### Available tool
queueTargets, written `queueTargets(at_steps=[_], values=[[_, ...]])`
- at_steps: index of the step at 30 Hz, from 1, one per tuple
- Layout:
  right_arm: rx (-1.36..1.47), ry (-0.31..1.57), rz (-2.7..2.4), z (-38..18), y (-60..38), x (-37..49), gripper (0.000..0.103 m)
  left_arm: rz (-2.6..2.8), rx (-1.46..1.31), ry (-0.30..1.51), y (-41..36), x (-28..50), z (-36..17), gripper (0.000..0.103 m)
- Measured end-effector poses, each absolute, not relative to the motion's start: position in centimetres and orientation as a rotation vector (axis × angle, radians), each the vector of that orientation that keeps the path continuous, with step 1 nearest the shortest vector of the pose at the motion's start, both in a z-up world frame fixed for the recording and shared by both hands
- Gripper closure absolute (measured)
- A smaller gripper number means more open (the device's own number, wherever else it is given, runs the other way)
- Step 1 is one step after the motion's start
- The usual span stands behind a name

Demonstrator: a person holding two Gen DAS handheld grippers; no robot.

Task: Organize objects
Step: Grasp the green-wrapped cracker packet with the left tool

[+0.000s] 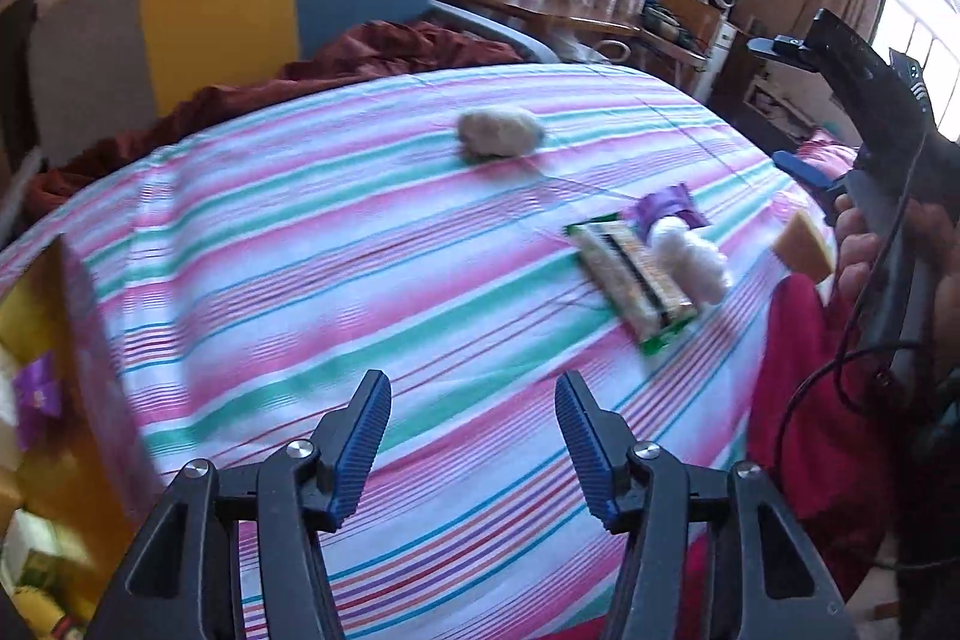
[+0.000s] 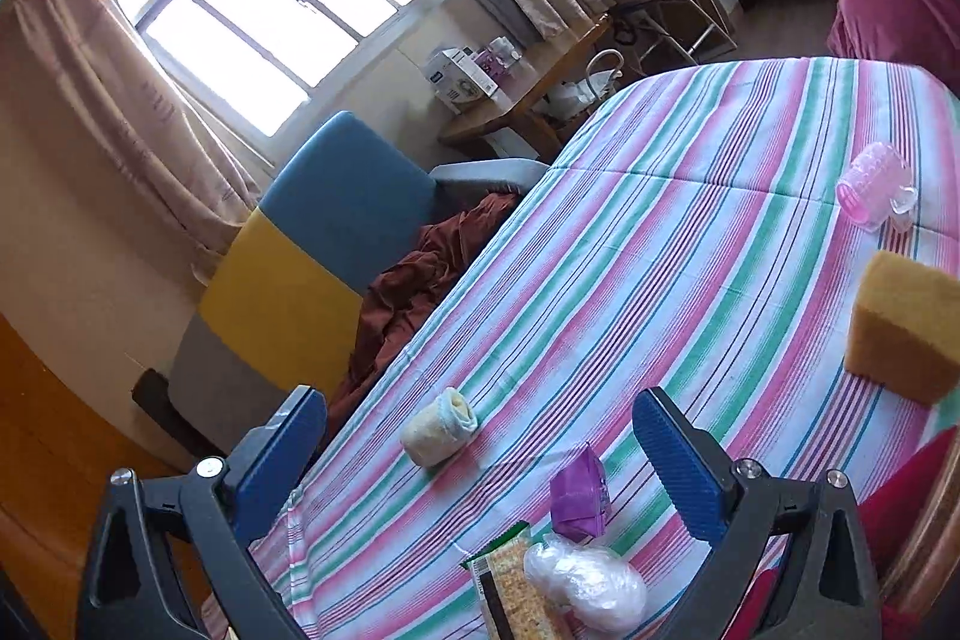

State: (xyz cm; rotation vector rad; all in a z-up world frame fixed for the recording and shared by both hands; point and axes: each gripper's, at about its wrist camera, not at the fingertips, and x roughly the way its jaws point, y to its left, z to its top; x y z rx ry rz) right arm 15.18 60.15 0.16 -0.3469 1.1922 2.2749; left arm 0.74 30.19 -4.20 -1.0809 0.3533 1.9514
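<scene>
A striped bedsheet [image 1: 420, 244] in pink, green and white cloth covers the bed, lightly creased. On it lie the things to sort. A rolled beige cloth [image 1: 499, 133], soft and cylindrical, sits alone toward the middle of the bed; in the right wrist view it shows a pale blue edge at its open end [image 2: 439, 427]. Nearer the bed's edge three things cluster, touching or nearly so: a flat rectangular snack bar [image 1: 631, 274] in a glossy green-ended wrapper, a crinkled purple packet [image 1: 666, 211], and a white lump of clear plastic wrap [image 1: 690, 256], puffy and wrinkled. A porous yellow sponge [image 2: 903, 334], block-shaped, lies apart from them, and beyond it a pink knobbly translucent cup [image 2: 873, 187] on its side. At the left edge of the left wrist view stands a cardboard box [image 1: 72, 352] with blurred contents.

The left claw [image 1: 474, 445] hangs over bare sheet, its ribbed blue pads [image 1: 360, 448] apart with nothing between them and touching nothing. The right claw [image 2: 480, 466] is spread wide and empty above the cluster; a hand [image 1: 864, 250] grips its handle.
</scene>
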Motion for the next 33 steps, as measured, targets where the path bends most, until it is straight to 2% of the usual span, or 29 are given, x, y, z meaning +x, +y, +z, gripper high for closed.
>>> queueTargets(at_steps=[11,20,22,23,24,33], values=[[-0.386,1.179,2.329,0.1,59.9,14.2,0.0,1.768,-1.194,0.303,40.9,0.7,-5.8,0.045],[-0.389,1.211,2.35,-0.2,60.1,14.1,0.0,1.736,-1.238,0.46,47.3,0.5,-9.5,0.044],[-0.393,1.198,2.353,-0.1,60.0,14.0,0.0,1.762,-1.208,0.46,47.2,0.3,-9.7,0.051],[-0.395,1.194,2.353,-0.1,60.1,14.0,0.0,1.769,-1.195,0.462,46.8,0.3,-9.6,0.059],[-0.398,1.193,2.356,-0.1,60.1,14.0,0.0,1.765,-1.183,0.458,46.1,0.2,-9.6,0.06],[-0.467,1.185,2.339,-0.6,60.4,13.2,0.0,1.878,-1.135,0.361,35.0,-1.4,-9.1,0.06]])
